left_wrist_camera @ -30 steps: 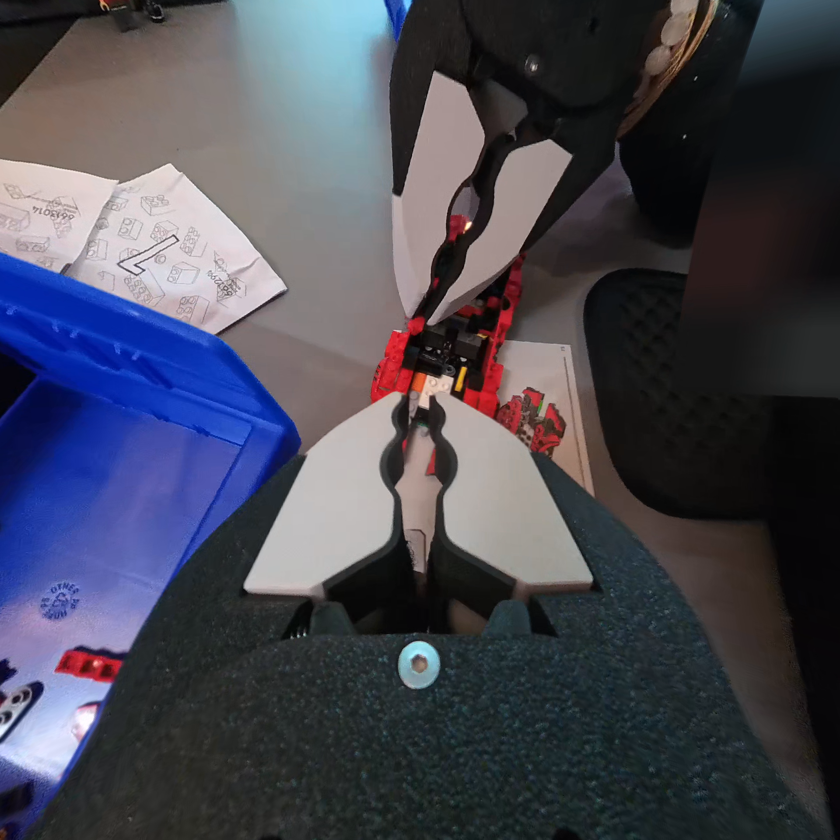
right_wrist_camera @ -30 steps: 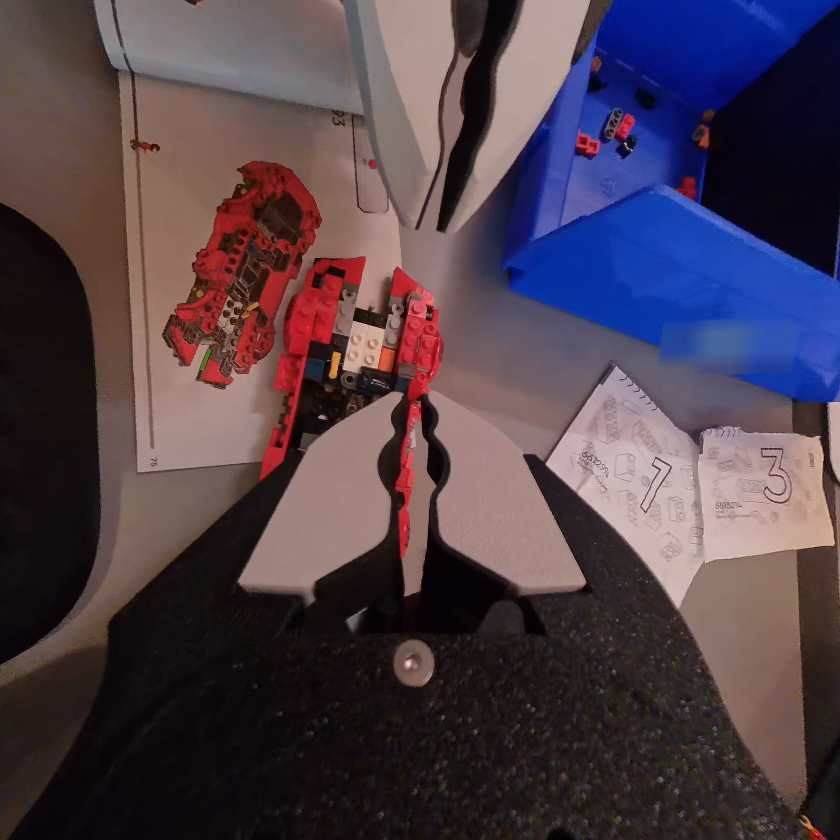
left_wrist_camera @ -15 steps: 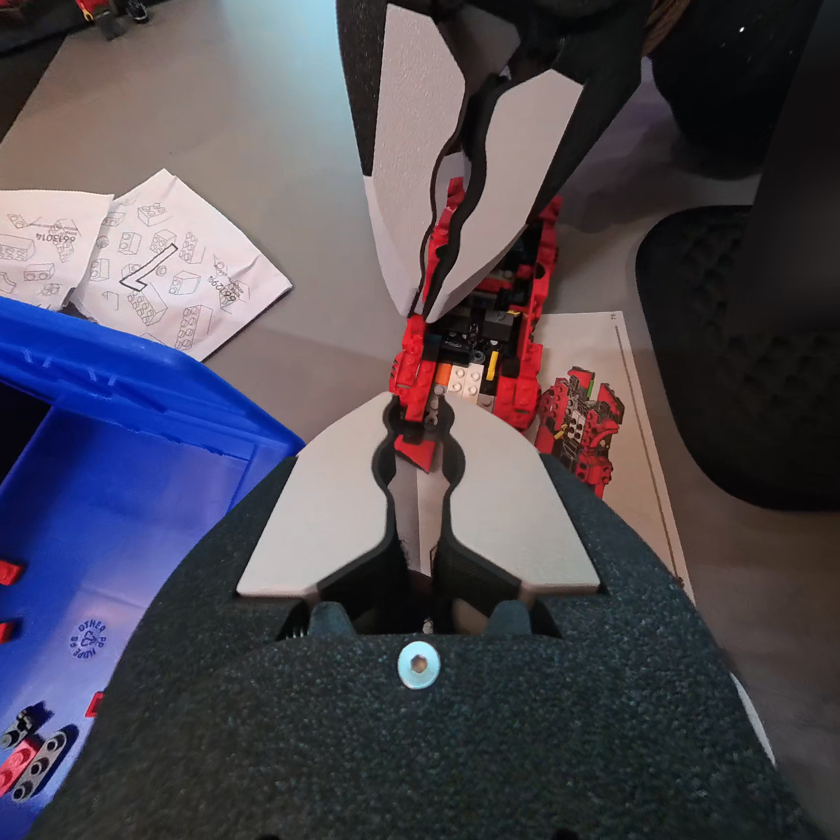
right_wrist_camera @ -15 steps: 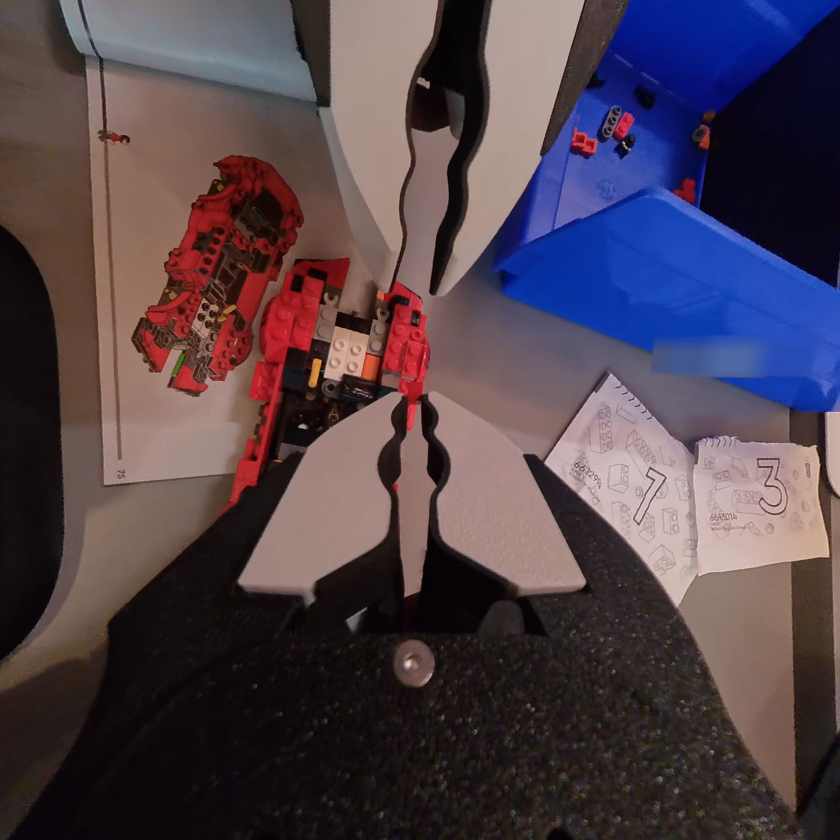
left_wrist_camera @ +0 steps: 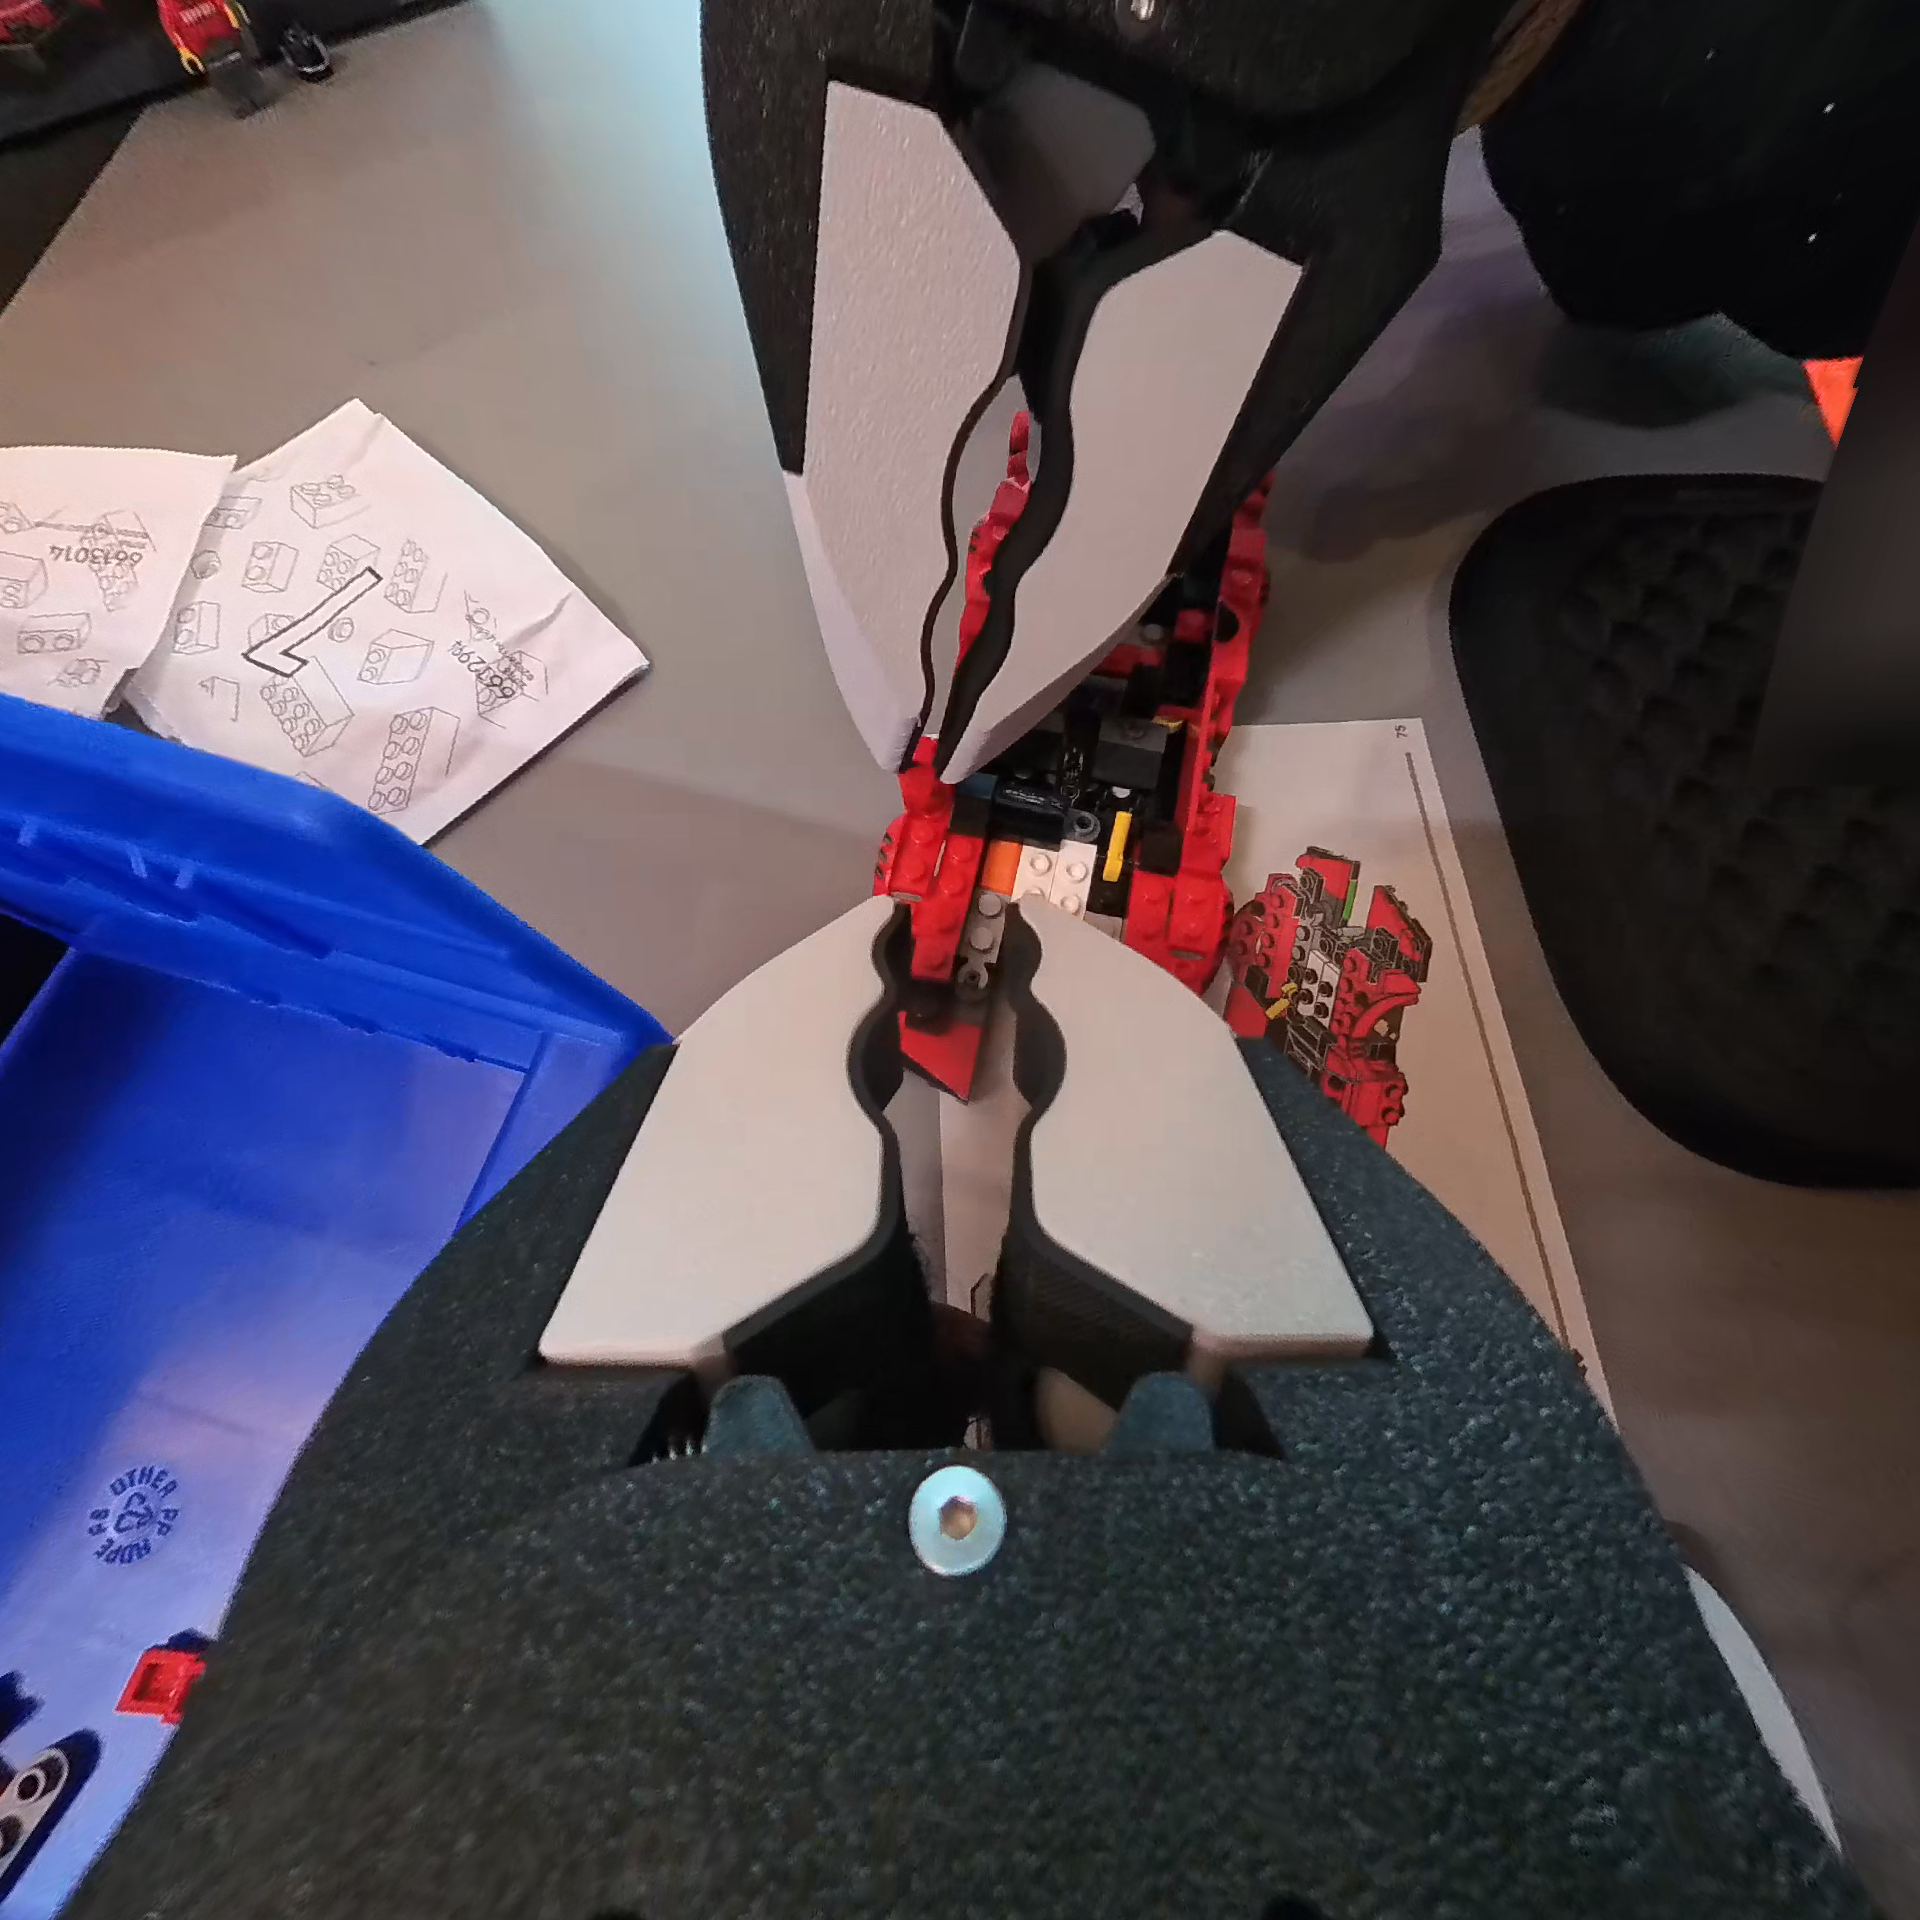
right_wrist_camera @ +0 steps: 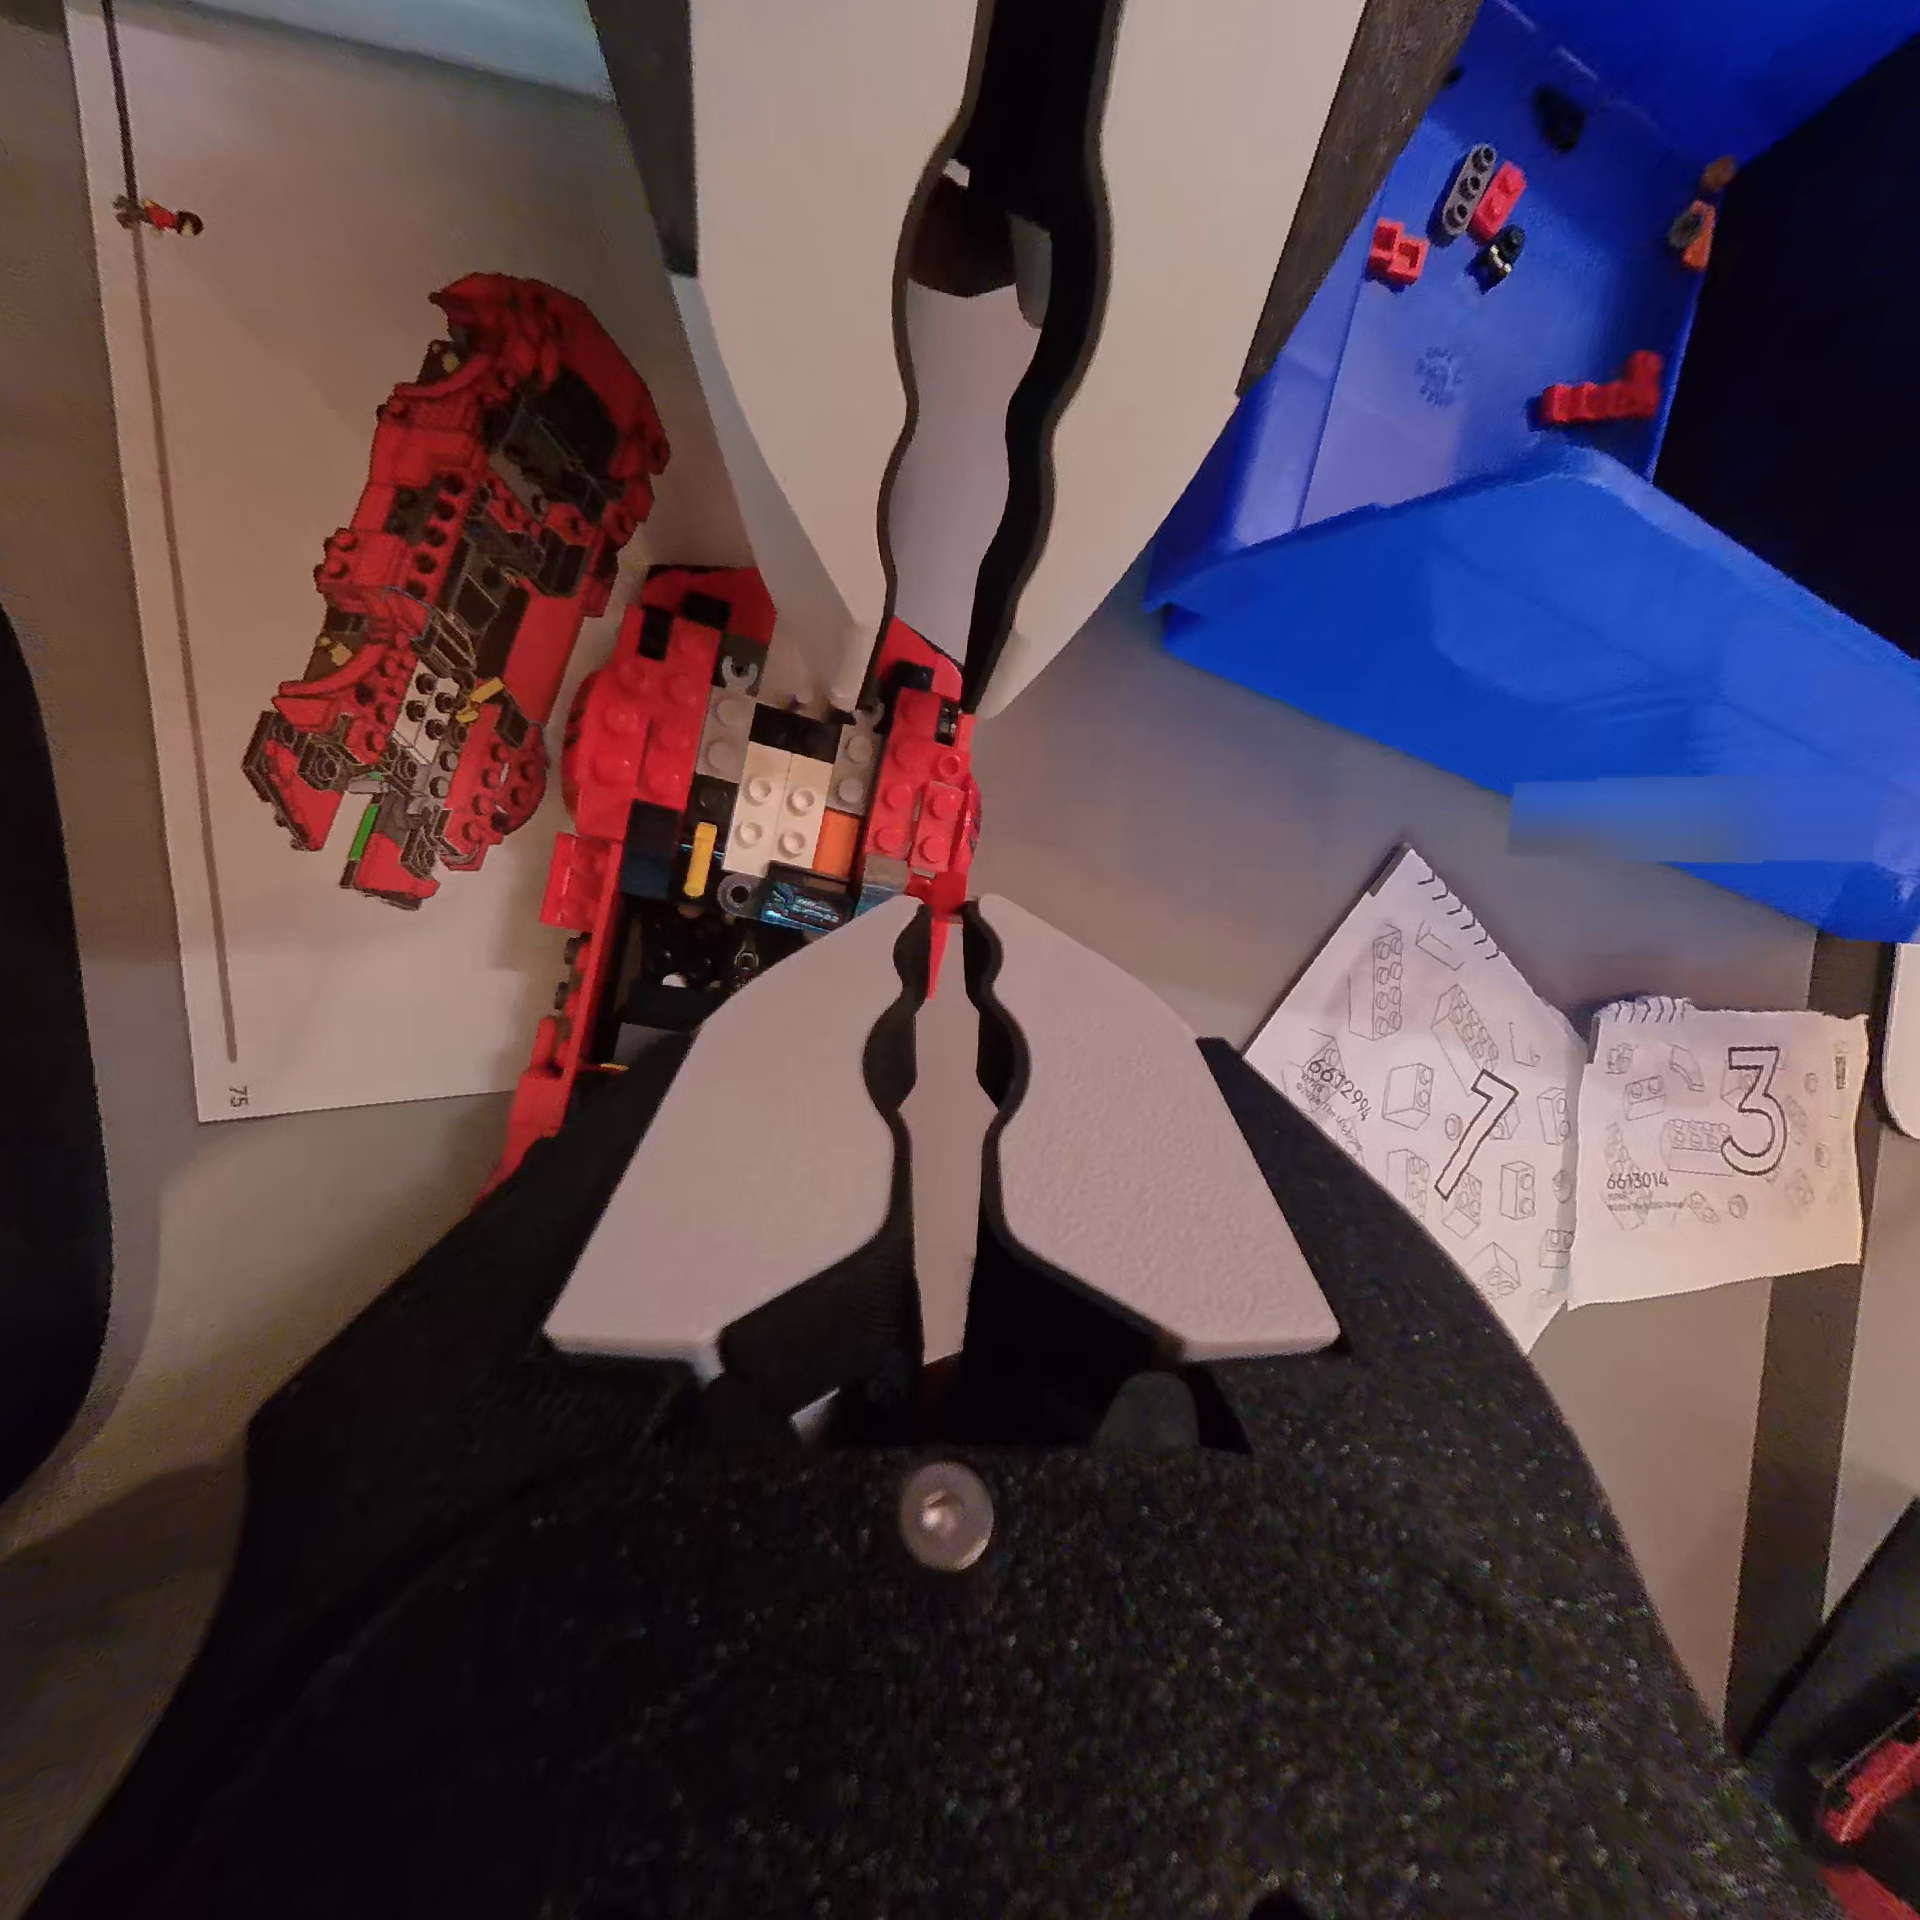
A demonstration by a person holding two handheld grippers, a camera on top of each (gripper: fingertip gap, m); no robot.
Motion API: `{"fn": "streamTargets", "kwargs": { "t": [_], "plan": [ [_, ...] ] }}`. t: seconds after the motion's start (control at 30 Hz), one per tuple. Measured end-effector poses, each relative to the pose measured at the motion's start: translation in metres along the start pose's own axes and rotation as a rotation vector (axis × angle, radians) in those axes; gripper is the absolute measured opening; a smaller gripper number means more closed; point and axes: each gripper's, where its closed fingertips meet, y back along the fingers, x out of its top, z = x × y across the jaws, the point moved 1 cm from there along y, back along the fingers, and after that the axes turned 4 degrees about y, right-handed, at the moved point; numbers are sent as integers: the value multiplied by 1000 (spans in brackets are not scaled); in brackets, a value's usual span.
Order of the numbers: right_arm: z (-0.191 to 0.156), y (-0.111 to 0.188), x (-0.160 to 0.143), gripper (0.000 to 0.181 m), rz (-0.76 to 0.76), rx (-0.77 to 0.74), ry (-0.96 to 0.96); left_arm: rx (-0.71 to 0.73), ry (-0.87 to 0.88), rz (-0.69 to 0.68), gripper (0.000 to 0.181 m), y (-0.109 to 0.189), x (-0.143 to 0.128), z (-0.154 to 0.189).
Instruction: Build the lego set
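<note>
A partly built red lego car [left_wrist_camera: 1060,862] lies on the grey table, half on an open instruction booklet [left_wrist_camera: 1455,831]. My left gripper [left_wrist_camera: 958,920] is closed around the red front corner of the car. My right gripper [right_wrist_camera: 943,909] is shut on a thin red piece along the car's [right_wrist_camera: 769,800] side edge. The two grippers face each other from opposite ends, tips only a few studs apart. The right gripper [left_wrist_camera: 925,764] comes down from above in the left wrist view. The left gripper [right_wrist_camera: 925,691] comes from the top in the right wrist view.
A blue bin [left_wrist_camera: 260,1039] with loose pieces [right_wrist_camera: 1486,197] stands close beside the car. Two crumpled numbered paper bags [right_wrist_camera: 1455,1091] lie on the table beyond it. A black mesh pad [left_wrist_camera: 1714,831] sits on the booklet's [right_wrist_camera: 312,935] far side. My two grippers' fingertips are within a few centimetres of each other.
Both grippers have closed in on each other along the car's red side. The left gripper now straddles the red front corner. The car fills more of both views.
</note>
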Motion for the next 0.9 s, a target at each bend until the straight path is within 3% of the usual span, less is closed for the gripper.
{"fn": "streamTargets", "kwargs": {
  "t": [0.67, 0.9],
  "plan": [
    [-6, -1, 0, 13, -2, 66, -99, -8, -1, 3, 16, -3, -2, 1],
    [-5, 1, 2, 8, 51, 70, -135, -7, -1, 2, 15, -3, -3, 1]
  ]
}}
